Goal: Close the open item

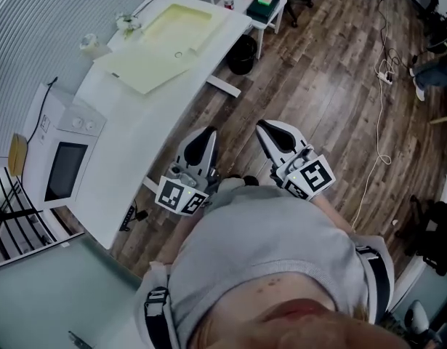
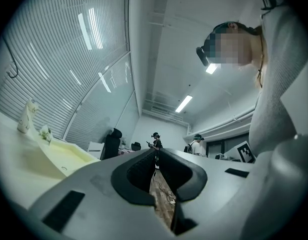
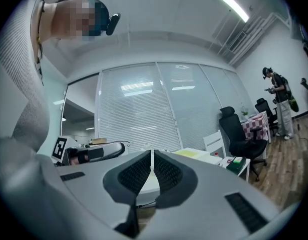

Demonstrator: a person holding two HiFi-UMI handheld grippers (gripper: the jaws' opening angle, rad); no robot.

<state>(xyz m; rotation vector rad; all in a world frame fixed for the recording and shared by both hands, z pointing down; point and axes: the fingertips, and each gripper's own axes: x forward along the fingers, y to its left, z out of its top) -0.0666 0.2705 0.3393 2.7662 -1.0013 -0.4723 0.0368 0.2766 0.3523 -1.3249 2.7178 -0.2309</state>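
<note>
A pale yellow hinged case (image 1: 168, 42) lies open on the far end of the white desk (image 1: 136, 144): its tray half is farther off and its flat lid half nearer. It also shows in the left gripper view (image 2: 58, 156) and in the right gripper view (image 3: 193, 154). My left gripper (image 1: 206, 140) and right gripper (image 1: 265, 129) hang side by side over the wooden floor, close to my body and well short of the case. Both are shut and hold nothing; the left gripper (image 2: 157, 153) and the right gripper (image 3: 152, 153) show their pads together.
A white microwave (image 1: 63, 158) stands at the desk's near end, its door closed. Past the desk are a black bin (image 1: 241, 53) and a small white side table (image 1: 274, 20) with a green box. Cables (image 1: 379, 115) trail across the floor. An office chair (image 3: 239, 134) and people stand far off.
</note>
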